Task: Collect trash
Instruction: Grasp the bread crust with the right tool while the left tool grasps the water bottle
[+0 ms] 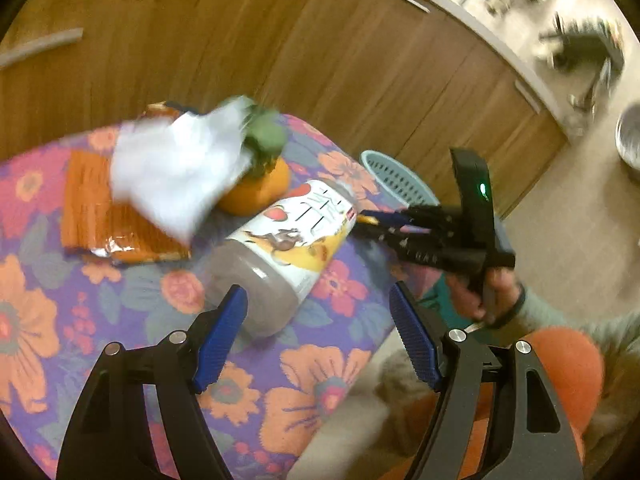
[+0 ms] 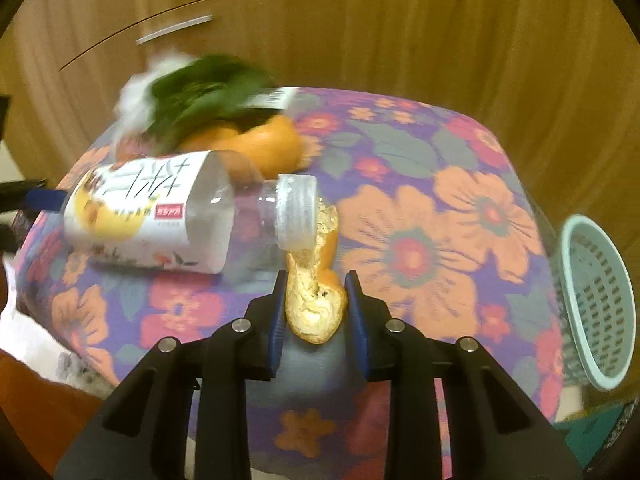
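One plastic bottle (image 2: 148, 216) is lying on the flowered cloth (image 2: 440, 208). Two pieces of orange peel are showing: one large curl (image 2: 264, 148) beside the bottle and one smaller strip (image 2: 316, 300) near its cap. One orange snack wrapper (image 1: 104, 216) is lying flat, one white crumpled tissue (image 1: 172, 172) is sitting over it, and one green scrap (image 1: 266, 136) is resting there. One light blue basket (image 2: 596, 300) is standing off the cloth's edge.

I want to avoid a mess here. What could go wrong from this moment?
1. The right gripper pinches a curled orange peel that touches the bottle cap; lifting may roll the bottle.
2. The peel may slip before reaching the basket beside the table.
3. The open left gripper may nudge the bottle's base.
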A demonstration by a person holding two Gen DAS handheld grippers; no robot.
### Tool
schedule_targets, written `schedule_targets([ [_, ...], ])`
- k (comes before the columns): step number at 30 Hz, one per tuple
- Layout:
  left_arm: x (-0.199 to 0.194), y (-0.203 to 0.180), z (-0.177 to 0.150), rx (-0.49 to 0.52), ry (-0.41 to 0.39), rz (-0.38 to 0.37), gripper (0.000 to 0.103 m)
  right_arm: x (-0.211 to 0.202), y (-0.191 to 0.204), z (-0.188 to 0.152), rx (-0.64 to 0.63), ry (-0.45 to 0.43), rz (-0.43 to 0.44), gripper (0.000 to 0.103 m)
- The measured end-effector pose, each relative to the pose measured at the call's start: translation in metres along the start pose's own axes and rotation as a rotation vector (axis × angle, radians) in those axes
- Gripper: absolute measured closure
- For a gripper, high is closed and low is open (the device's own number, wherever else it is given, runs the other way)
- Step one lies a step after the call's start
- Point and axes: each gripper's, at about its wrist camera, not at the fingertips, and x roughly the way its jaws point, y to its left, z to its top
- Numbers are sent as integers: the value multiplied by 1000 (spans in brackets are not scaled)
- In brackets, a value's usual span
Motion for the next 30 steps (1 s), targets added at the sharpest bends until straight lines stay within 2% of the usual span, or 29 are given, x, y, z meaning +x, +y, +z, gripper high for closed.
schedule_targets([
  [3, -2, -4, 2, 51, -19, 115, 26, -2, -13, -3, 32, -10, -9, 82],
  [4, 0, -2, 4, 56, -18, 129, 26, -3, -16, -3, 41, -14, -12, 83],
  [9, 19, 5, 15, 61, 8, 139, 25, -11, -31, -6, 71, -34, -23, 84],
  [17, 65, -1, 28, 173, 144, 159, 25, -19, -46, -14, 102, -41, -24, 85],
  [19, 73, -4, 28, 206, 171, 164, 27, -20, -48, -15, 109, -46, -23, 85],
  [22, 86, -10, 26, 255, 204, 197, 35, -22, -50, -17, 113, -51, -23, 85],
  [27, 88, -21, 27, 268, 165, 219, 41, -28, -55, -22, 128, -67, -30, 85],
  [30, 85, -31, 34, 266, 125, 206, 43, -35, -63, -24, 150, -79, -40, 85],
])
